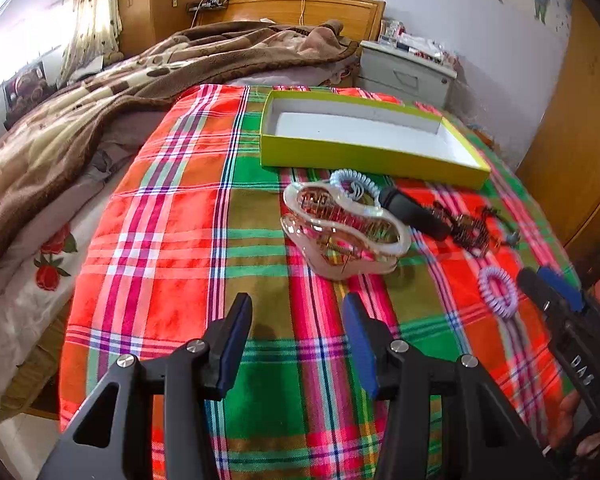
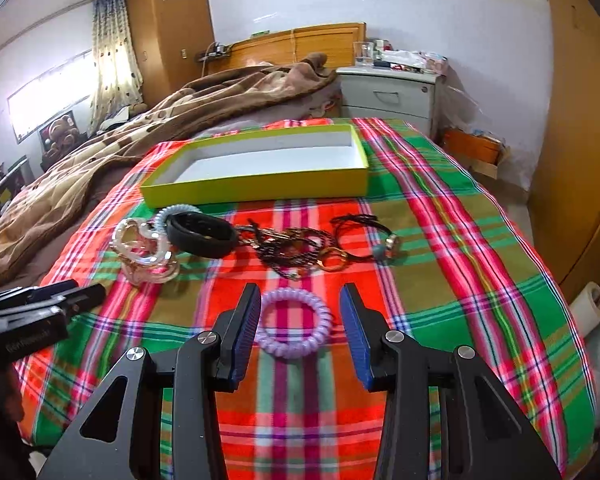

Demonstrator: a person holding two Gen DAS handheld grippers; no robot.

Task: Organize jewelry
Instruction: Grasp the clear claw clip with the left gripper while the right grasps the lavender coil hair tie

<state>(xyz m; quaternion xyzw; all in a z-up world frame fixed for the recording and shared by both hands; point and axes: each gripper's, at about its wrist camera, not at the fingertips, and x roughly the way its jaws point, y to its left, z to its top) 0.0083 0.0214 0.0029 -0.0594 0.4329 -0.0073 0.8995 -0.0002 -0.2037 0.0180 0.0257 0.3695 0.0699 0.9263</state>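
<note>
A yellow-green open box (image 1: 364, 156) (image 2: 260, 188) with a white inside stands empty on the plaid cloth. In front of it lie a clear pink hair claw (image 1: 340, 232) (image 2: 146, 250), a pale blue coil tie (image 1: 354, 188) (image 2: 174, 214), a black band (image 1: 414, 212) (image 2: 202, 234), dark beaded bracelets (image 1: 470, 232) (image 2: 292, 250) and a corded bracelet (image 2: 364, 240). A purple coil tie (image 1: 498, 292) (image 2: 294, 322) lies between the fingers of my open right gripper (image 2: 300, 328) (image 1: 552, 284). My left gripper (image 1: 298, 340) (image 2: 56, 296) is open and empty, short of the hair claw.
The plaid cloth (image 1: 172, 240) (image 2: 480, 260) covers the bed's foot. A brown blanket (image 1: 100, 92) (image 2: 140, 120) is heaped to the left and back. A grey nightstand (image 1: 404, 72) (image 2: 388, 92) stands behind the box, wooden wardrobes (image 2: 580, 140) to the right.
</note>
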